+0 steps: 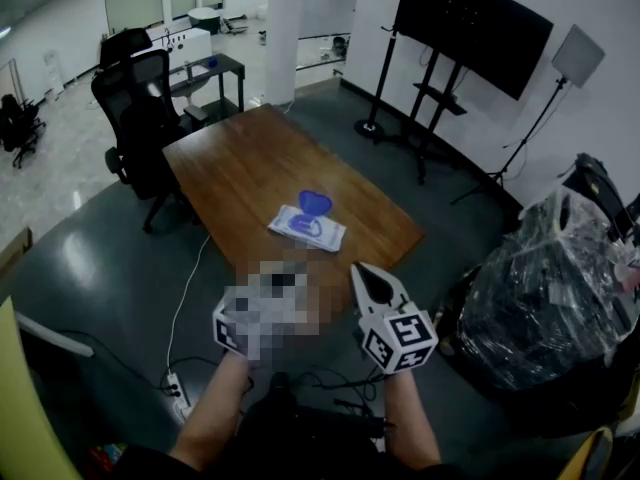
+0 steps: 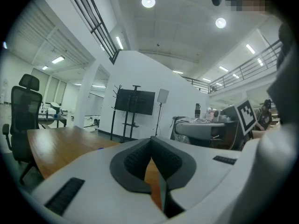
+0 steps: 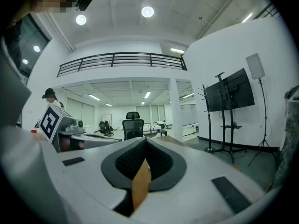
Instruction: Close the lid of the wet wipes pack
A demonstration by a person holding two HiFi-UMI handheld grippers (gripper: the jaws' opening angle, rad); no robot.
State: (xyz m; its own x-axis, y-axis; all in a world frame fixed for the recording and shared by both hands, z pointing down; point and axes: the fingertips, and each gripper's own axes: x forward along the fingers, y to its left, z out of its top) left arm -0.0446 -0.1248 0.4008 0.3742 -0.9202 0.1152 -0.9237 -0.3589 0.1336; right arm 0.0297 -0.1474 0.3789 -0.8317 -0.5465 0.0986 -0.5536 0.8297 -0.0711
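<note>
The wet wipes pack (image 1: 305, 228) lies flat on the near half of the wooden table (image 1: 240, 168). It is white with blue print, and its blue lid (image 1: 315, 203) stands open at the far end. Both grippers hover side by side just short of the table's near edge, pointing at the pack and apart from it. My right gripper (image 1: 358, 268) (image 3: 145, 140) is shut with nothing in it. In the left gripper view my left gripper (image 2: 151, 139) is also shut and empty. A mosaic patch covers most of it in the head view, where its marker cube (image 1: 230, 333) shows.
A black office chair (image 1: 140, 108) stands at the table's far left corner. A dark screen on a stand (image 1: 470, 23) is at the back right. A bundle wrapped in plastic (image 1: 545, 298) sits right of the table. A power strip and cables (image 1: 178, 388) lie on the grey floor.
</note>
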